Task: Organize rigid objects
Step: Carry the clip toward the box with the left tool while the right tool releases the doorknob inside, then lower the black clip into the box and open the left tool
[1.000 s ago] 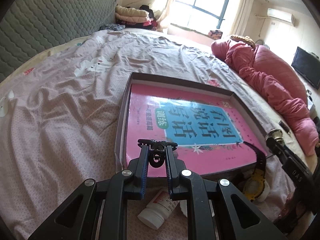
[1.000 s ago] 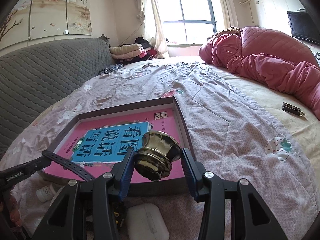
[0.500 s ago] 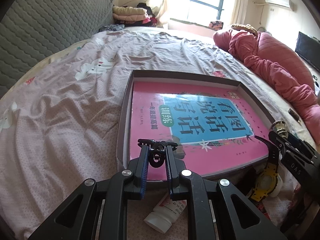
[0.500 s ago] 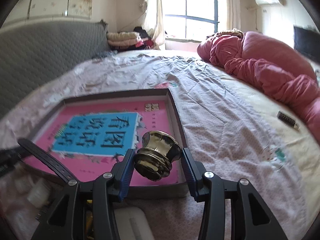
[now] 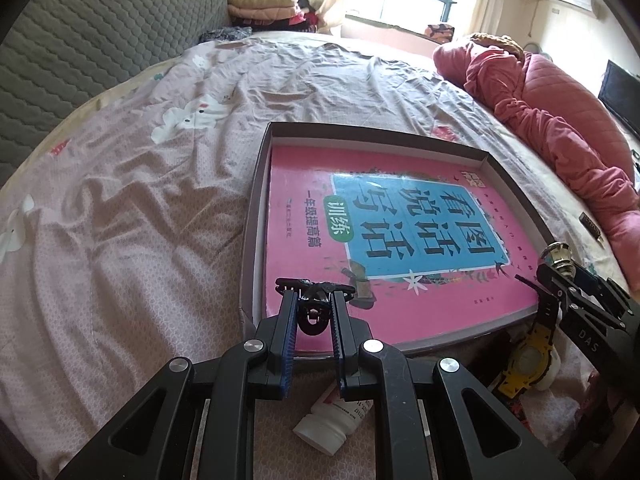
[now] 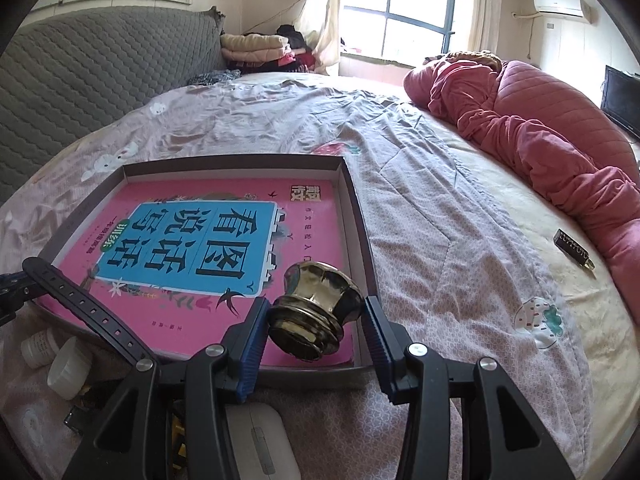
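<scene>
Brass knob [image 6: 316,312] clamped in right gripper [image 6: 314,322] fingers, over tray [image 6: 360,216] near corner. Black hair clip [image 5: 315,300] pinched in left gripper [image 5: 314,312] fingers, over tray's near edge.

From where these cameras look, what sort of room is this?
Most likely a bedroom in a home: a wide bed with a wrinkled printed sheet, a grey padded headboard, and a pink quilt heaped near the window.

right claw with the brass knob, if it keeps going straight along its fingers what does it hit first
Most likely the pink book lying in the shallow box. The right claw, shut on the brass knob, points down over the book's near right corner, so the knob would touch the cover first. Depth is uncertain.
</scene>
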### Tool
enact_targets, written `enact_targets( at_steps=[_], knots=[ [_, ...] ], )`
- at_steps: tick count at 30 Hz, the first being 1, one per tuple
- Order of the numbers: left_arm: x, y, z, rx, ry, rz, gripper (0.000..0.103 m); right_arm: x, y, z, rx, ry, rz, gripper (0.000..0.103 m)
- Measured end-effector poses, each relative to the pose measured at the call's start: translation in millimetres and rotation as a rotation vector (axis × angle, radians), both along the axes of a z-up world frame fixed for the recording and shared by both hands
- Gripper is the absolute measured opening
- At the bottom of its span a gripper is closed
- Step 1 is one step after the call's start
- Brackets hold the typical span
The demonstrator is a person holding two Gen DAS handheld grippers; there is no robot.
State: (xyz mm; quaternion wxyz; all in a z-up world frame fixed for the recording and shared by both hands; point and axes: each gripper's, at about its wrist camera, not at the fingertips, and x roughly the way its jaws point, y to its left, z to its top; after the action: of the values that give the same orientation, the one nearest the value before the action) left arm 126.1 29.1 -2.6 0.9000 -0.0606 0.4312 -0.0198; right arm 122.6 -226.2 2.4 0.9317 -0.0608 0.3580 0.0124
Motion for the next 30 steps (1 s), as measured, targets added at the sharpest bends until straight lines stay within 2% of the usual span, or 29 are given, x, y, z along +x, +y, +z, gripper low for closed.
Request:
enact_targets(
  at_steps=[5,9,16,21,30],
  knots=[
    [0,1,1,-0.002,0.004,0.002,0.016,-2,1,1,-0.008,0.001,0.004,0.047],
    [1,1,1,-0.005,0.004,0.006,0.016,-4,5,2,-0.052,-0.010,0.008,0.047],
    [-1,2,1,-0.011,0.003,0.011,0.016,-11,23,1,-0.243,-0.066,0.009,0.048],
    [-2,5,1,-0.018,0.004,0.019,0.016,-11,14,2,-0.205,-0.066,-0.017,0.048],
    [-3,6,2,-0.020,0.004,0.026,0.016,-9,-13,2,-0.027,-0.038,-0.067,0.054]
  ],
)
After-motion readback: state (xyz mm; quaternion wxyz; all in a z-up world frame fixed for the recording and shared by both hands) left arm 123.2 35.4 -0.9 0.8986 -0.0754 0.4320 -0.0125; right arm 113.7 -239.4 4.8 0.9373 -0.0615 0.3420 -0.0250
